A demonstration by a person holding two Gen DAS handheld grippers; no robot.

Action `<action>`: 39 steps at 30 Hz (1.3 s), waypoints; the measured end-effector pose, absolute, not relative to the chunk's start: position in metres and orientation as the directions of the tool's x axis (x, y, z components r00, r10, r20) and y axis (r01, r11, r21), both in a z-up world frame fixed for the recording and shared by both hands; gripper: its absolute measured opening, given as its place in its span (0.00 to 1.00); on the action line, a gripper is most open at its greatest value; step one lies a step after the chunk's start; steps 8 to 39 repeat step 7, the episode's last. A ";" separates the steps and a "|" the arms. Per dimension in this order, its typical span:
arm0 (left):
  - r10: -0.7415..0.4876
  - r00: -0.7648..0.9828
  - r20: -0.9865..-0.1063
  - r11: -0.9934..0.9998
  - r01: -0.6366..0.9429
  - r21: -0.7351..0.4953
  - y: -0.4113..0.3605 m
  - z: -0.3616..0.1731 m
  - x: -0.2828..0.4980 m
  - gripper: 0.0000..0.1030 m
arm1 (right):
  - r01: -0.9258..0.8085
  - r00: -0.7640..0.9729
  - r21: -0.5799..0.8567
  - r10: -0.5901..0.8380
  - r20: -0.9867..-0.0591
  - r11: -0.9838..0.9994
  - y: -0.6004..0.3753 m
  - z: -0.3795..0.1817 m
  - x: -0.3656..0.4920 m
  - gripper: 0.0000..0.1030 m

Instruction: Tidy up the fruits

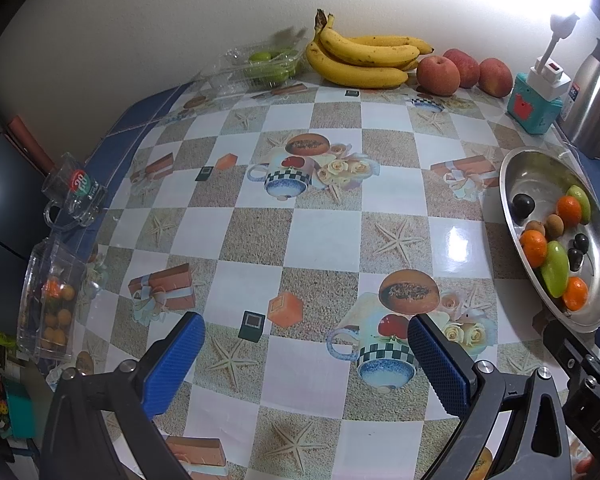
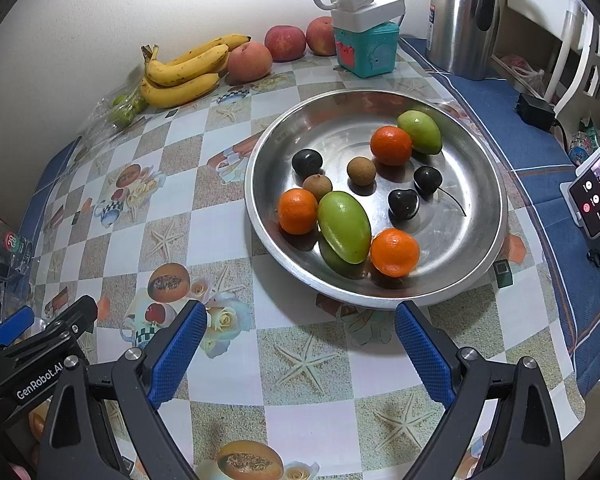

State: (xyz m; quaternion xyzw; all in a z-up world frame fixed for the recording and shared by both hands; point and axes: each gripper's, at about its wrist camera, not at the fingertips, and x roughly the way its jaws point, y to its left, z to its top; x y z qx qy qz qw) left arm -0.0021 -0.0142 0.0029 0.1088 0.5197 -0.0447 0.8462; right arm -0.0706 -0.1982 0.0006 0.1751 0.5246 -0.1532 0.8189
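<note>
While both hand-held grippers, left [image 1: 304, 360] and right [image 2: 300, 344], hover with jaws apart and empty above the desk [image 2: 228, 224], mixed small fruits lie in the steel dish [image 2: 480, 184]; any pick should close gently on one fruit, clear of neighbours.

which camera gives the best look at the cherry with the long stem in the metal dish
The right wrist view. There the stemmed cherry sits in full view inside the metal dish, its stem curving toward the rim. In the left wrist view the cherry is small, at the frame's edge, the stem barely visible.
</note>
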 end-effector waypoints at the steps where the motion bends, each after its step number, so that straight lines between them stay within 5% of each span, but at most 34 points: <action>1: 0.035 0.461 -0.887 0.972 0.190 0.137 -0.015 0.004 -0.003 1.00 | 0.436 0.402 0.126 -0.068 -0.913 0.891 -0.199 0.001 -0.070 0.92; 39: 0.031 0.454 -0.890 0.973 0.192 0.132 -0.015 0.004 -0.003 1.00 | 0.435 0.401 0.127 -0.066 -0.914 0.891 -0.199 0.001 -0.070 0.92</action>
